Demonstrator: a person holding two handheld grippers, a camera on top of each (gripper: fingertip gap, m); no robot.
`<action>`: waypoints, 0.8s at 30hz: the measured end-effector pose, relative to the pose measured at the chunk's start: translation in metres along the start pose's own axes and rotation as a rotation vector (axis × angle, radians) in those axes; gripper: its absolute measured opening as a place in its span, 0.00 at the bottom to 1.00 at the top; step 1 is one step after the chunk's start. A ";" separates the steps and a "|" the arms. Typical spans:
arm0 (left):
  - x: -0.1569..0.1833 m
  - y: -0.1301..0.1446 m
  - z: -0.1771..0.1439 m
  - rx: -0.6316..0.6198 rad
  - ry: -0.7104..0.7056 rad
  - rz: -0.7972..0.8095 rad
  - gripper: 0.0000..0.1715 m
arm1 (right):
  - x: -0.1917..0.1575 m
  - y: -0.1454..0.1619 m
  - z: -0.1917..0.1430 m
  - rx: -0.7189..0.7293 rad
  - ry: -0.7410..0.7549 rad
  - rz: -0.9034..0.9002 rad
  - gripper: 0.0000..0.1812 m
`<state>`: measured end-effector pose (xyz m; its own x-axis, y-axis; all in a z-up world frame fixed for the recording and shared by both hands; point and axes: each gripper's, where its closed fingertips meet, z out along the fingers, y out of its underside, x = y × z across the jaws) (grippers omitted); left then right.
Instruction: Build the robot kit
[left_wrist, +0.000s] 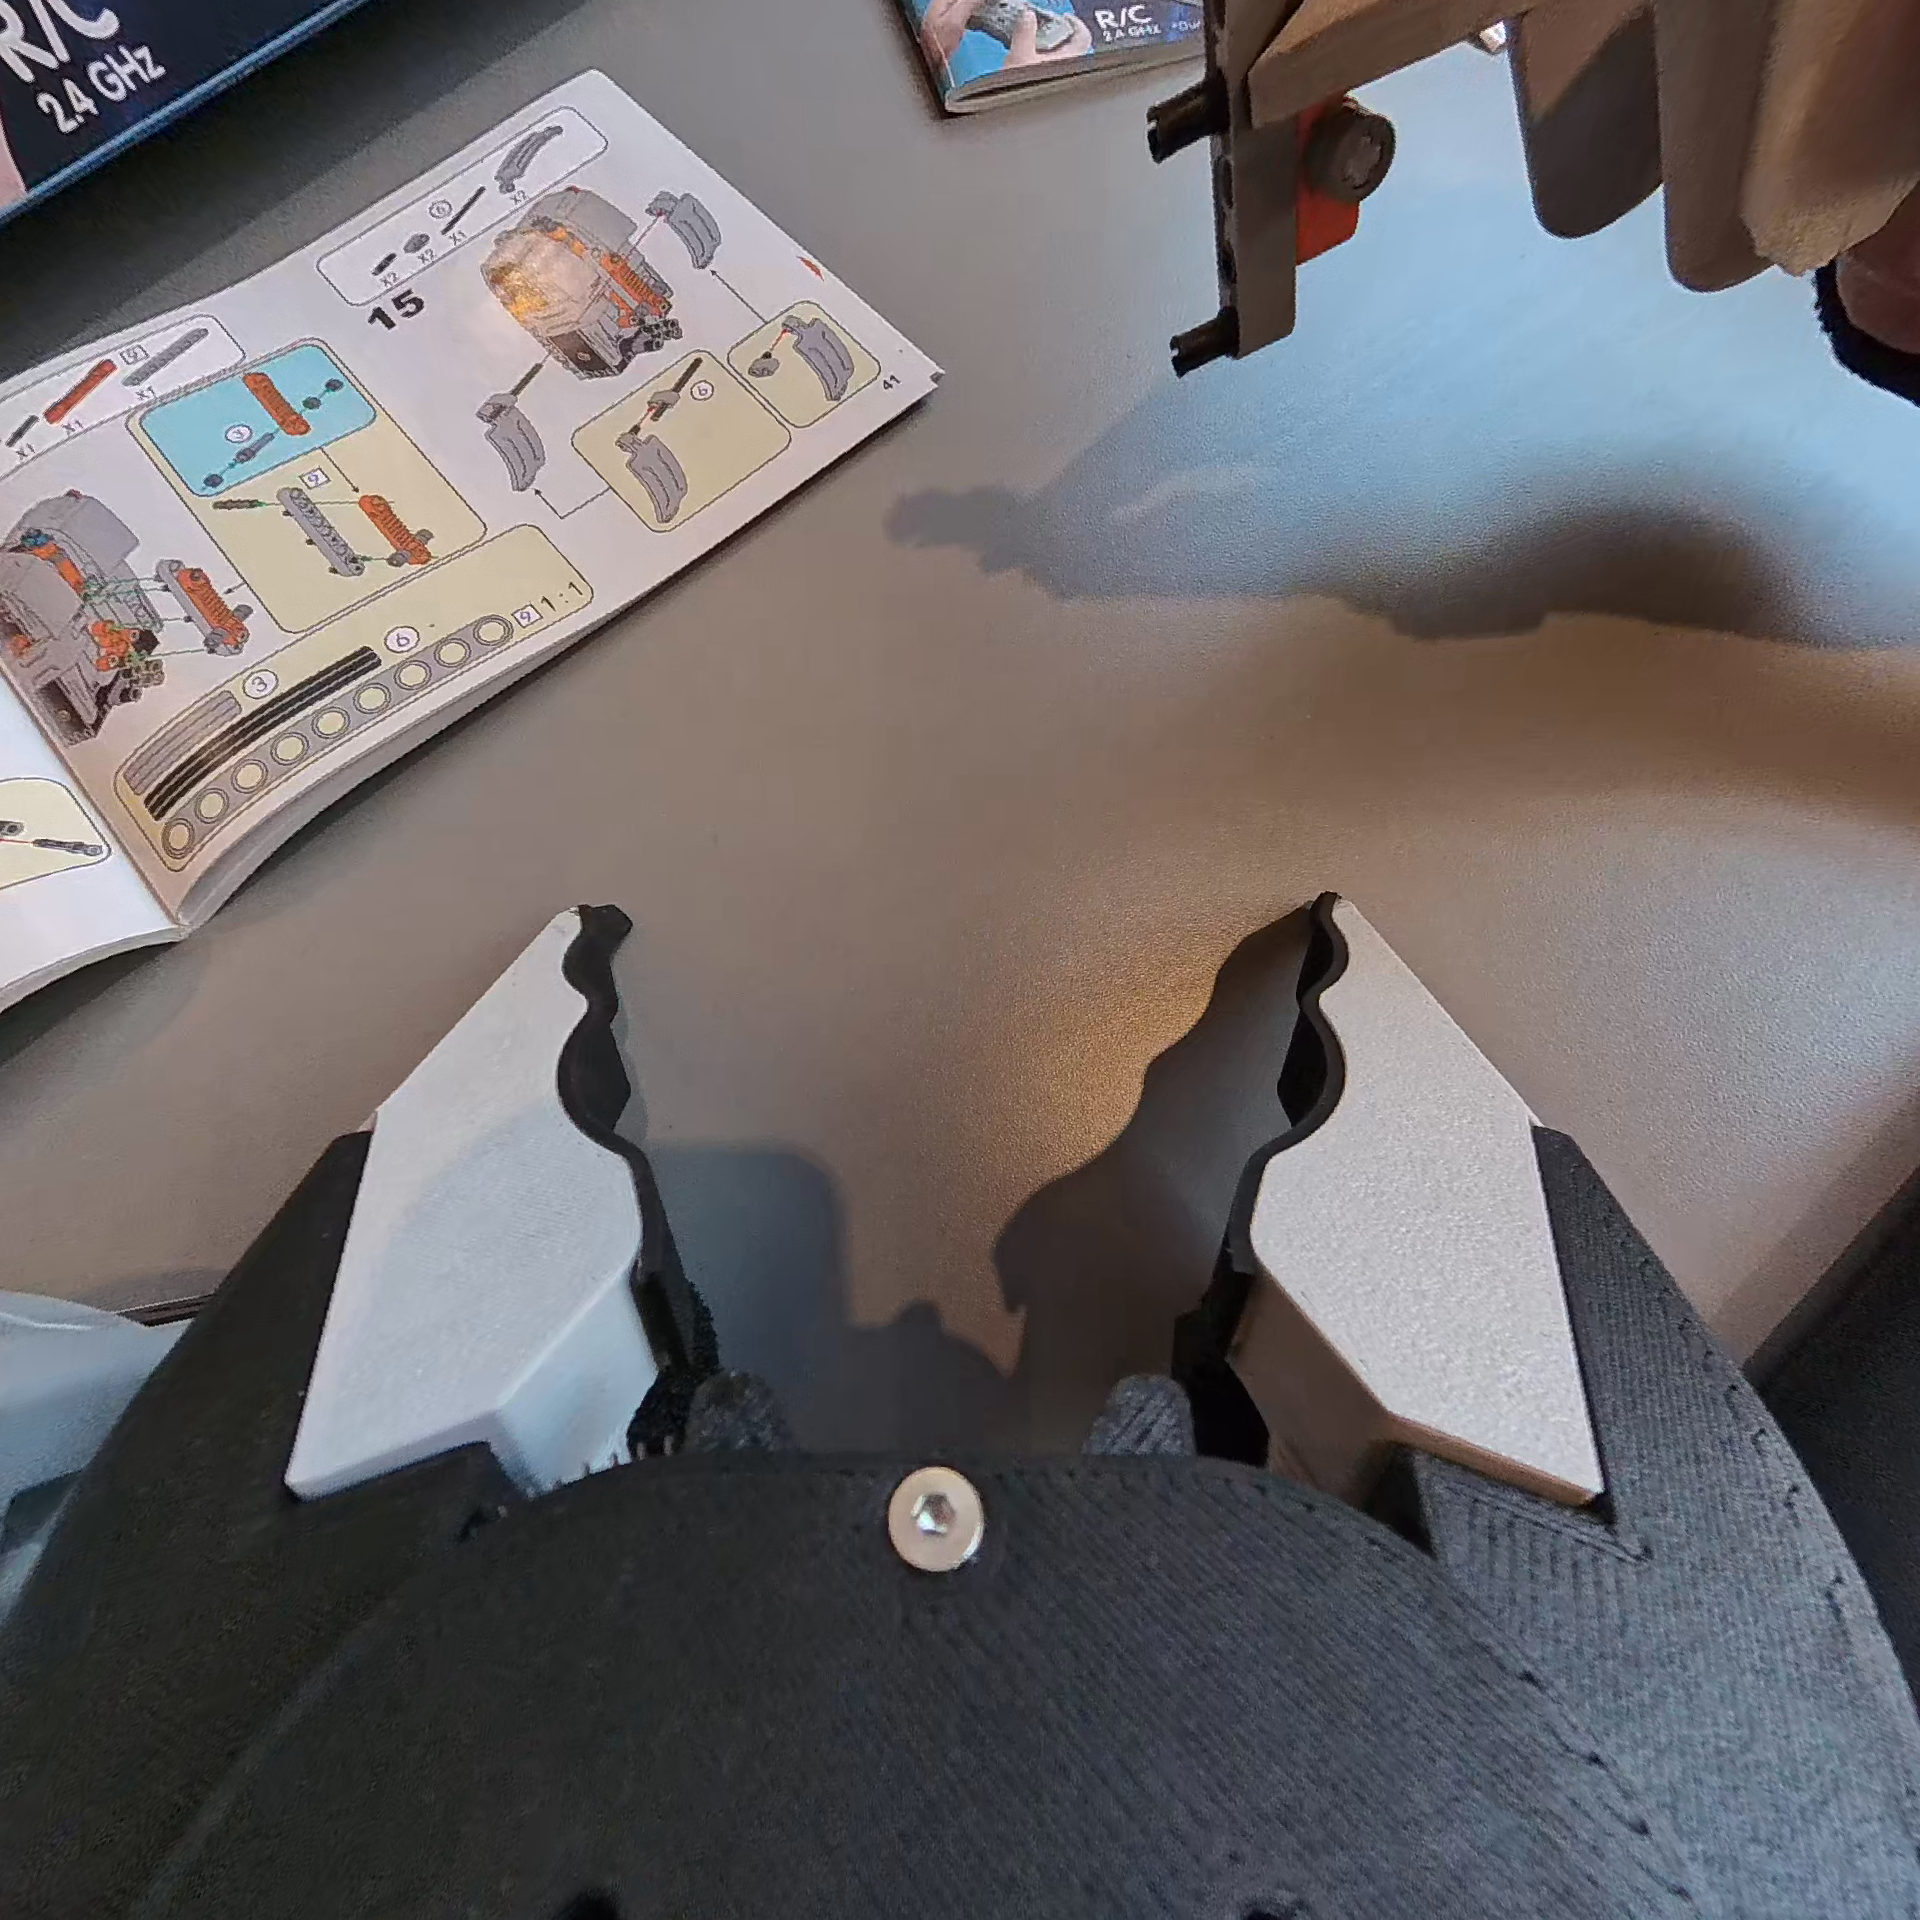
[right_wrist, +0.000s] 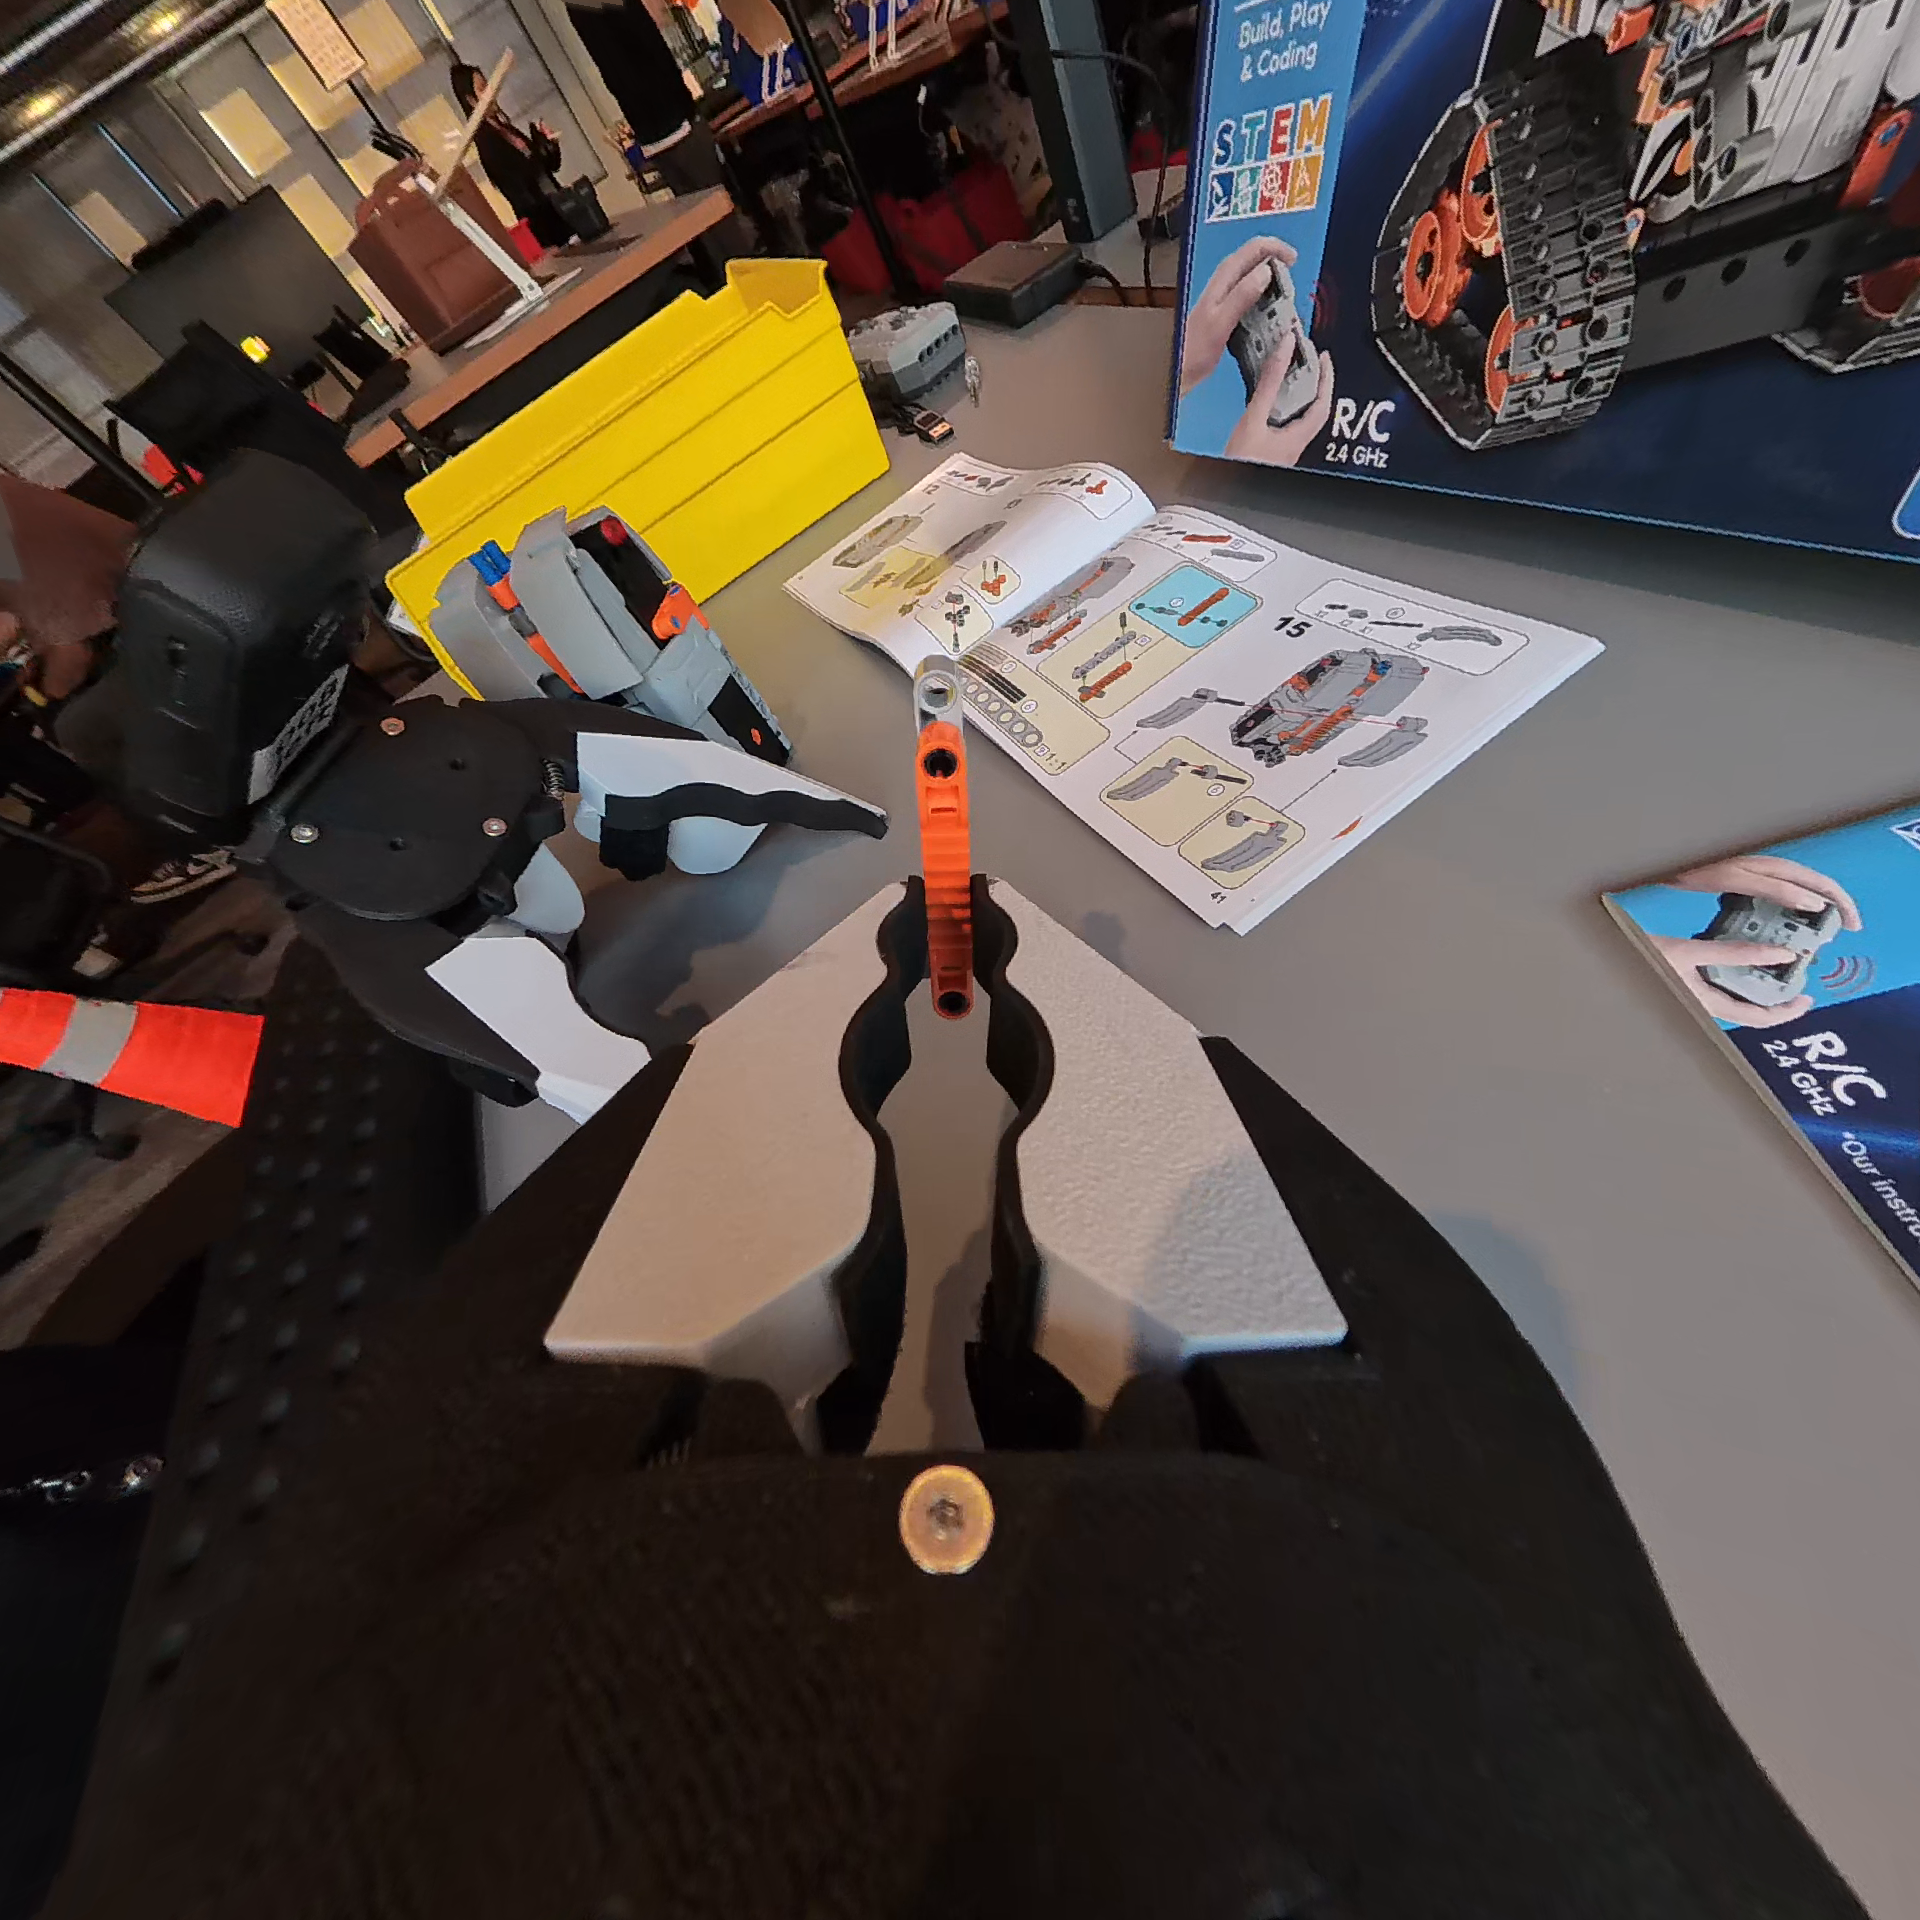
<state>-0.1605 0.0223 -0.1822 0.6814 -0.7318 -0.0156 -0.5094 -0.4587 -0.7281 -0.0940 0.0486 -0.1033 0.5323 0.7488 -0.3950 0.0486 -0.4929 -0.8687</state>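
Your right gripper (right_wrist: 948, 935) is clamped on an orange beam (right_wrist: 948, 883) with a grey beam (right_wrist: 935, 691) pinned to its far end, the tips pinching the lower part so the joined pieces stand clear toward twelve o'clock. Your left gripper (left_wrist: 961, 914) hangs with fingers spread wide and nothing between them, over bare grey table (left_wrist: 1039, 779). Farther out, the open instruction booklet (right_wrist: 1247, 686) lies flat at one o'clock, pages readable, the half-built grey model (right_wrist: 613, 623) and yellow bin (right_wrist: 675, 436) at eleven.
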 end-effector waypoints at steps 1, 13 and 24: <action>0.000 0.000 0.000 0.000 0.000 0.000 0.75 | -0.001 0.000 0.000 -0.001 -0.003 -0.001 0.04; 0.000 0.000 0.000 0.000 0.000 0.000 0.75 | -0.013 0.000 0.006 -0.013 -0.030 -0.051 0.04; 0.000 0.000 0.000 0.000 0.000 0.000 0.75 | -0.007 -0.004 0.002 0.017 -0.003 -0.058 0.04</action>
<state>-0.1606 0.0221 -0.1821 0.6815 -0.7317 -0.0155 -0.5092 -0.4588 -0.7281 -0.0997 0.0459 -0.0972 0.5264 0.7774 -0.3443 0.0648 -0.4405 -0.8954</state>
